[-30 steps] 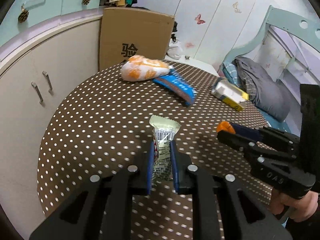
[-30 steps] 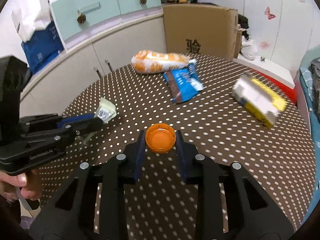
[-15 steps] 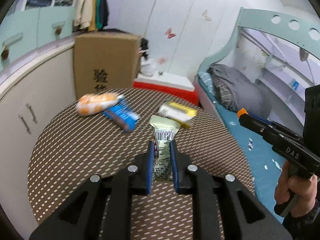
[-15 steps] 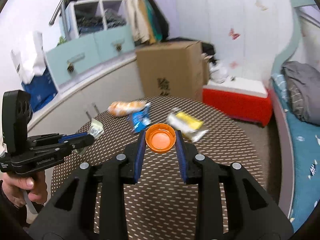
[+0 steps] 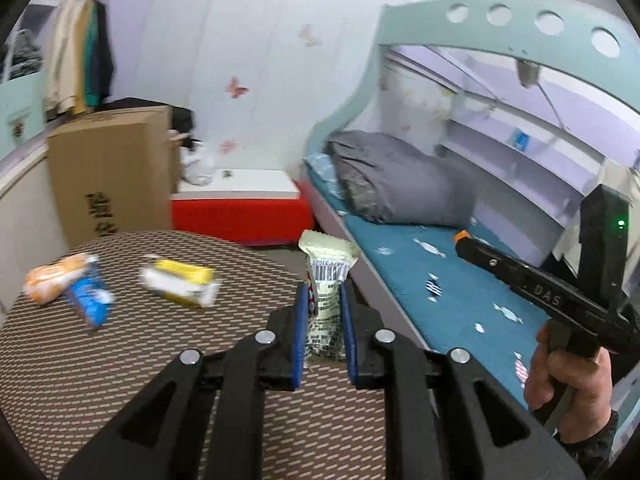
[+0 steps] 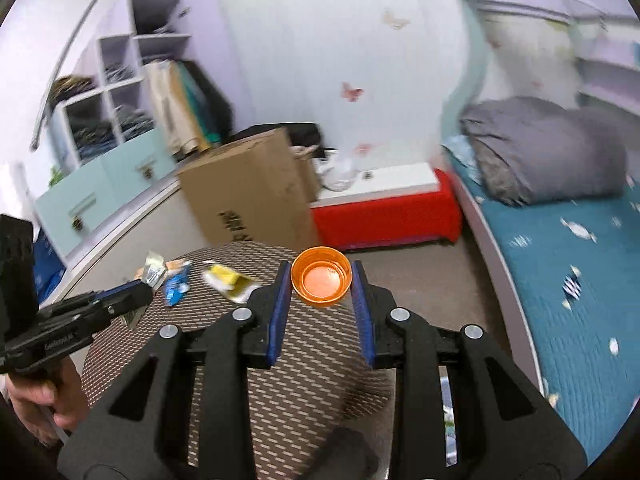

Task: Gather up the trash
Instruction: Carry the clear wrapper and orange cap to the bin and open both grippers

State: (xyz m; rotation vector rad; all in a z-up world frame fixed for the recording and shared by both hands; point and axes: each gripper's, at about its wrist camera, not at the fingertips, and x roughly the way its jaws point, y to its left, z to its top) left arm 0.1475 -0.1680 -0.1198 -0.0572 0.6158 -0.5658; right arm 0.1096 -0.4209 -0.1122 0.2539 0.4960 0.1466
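Brown dotted round desk point(image 5: 120, 360) carries an orange-and-white snack bag point(image 5: 54, 278), a blue wrapper point(image 5: 90, 300) and a yellow-and-white packet point(image 5: 180, 282) at its left. Left tongs point(image 5: 323, 312) are clenched on a pale green barcoded wrapper point(image 5: 326, 276), raised above the desk's edge. Right tongs point(image 6: 320, 296) grasp a round orange plastic cap point(image 6: 321, 282), held above the desk's far edge.

Glossy foil wrapper point(image 5: 326, 280) (crinkled); smooth plastic cap point(image 6: 321, 282).
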